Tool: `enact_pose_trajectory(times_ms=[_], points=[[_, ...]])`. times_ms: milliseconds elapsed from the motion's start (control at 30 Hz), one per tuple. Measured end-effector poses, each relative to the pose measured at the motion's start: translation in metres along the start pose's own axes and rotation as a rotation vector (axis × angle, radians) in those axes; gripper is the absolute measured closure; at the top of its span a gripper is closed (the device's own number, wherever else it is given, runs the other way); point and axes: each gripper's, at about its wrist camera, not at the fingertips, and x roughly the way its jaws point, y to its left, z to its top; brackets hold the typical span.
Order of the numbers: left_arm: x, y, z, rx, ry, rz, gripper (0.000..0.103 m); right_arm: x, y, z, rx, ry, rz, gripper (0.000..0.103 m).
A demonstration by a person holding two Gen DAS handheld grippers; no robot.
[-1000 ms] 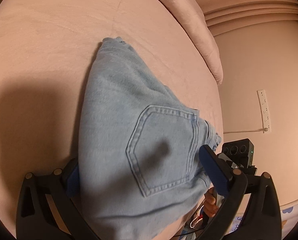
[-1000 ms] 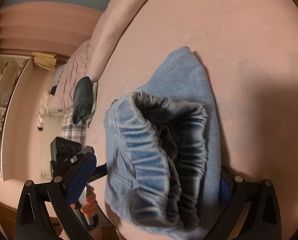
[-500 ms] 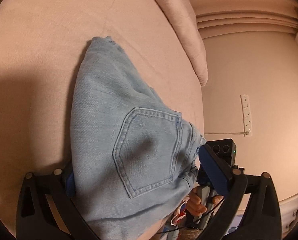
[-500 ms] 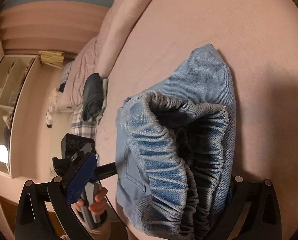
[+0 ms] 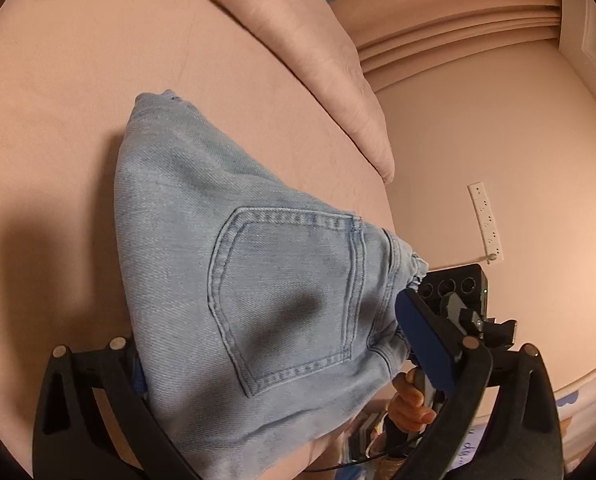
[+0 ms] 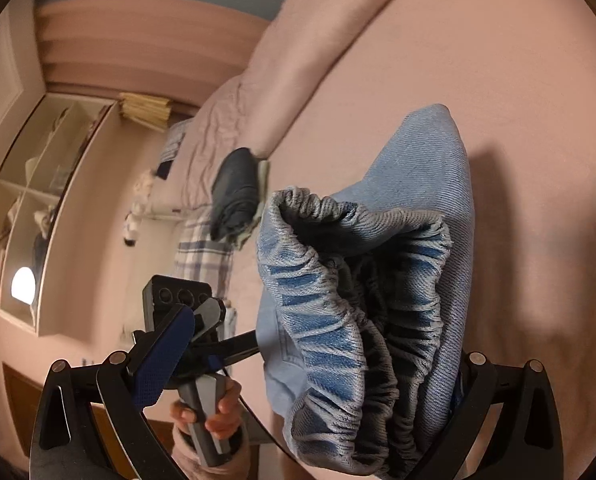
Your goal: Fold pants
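Observation:
Light blue denim pants [image 5: 257, 280], folded into a bundle, slope up from the pink bed [image 5: 57, 120], back pocket facing the left wrist view. The hem end rests on the sheet and the waist end is raised. My left gripper [image 5: 273, 340] stands open; its left finger is hidden behind the denim and its right pad [image 5: 418, 340] sits at the waist edge. In the right wrist view the elastic waistband [image 6: 378, 300] bunches in front of my right gripper [image 6: 318, 344], which is open, right finger hidden behind the fabric, left pad [image 6: 161, 352] apart from it.
A pink duvet roll [image 5: 318, 60] lies along the bed's far side. A dark folded garment [image 6: 235, 188] and plaid cloth [image 6: 201, 264] sit at the bed's other end. A power strip [image 5: 486, 216] hangs on the wall. A hand [image 6: 221, 412] holds the left gripper's handle.
Both grippers have swung with the raised waist end toward the bed's edge, so more wall and the person's hands show. The finger spread looks the same.

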Motion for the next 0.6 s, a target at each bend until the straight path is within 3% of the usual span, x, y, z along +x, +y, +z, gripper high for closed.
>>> enact_pose_trajectory(times_ms=[300,600], points=[[-0.038,0.010,0.016,0.014,-0.066,0.063,0.002,0.035,0.025,0.019,-0.070,0.071,0.012,0.000],[-0.064,0.014,0.055,0.063,-0.137,0.109,0.002,0.069,0.047,0.052,-0.153,0.096,0.032,0.000]])
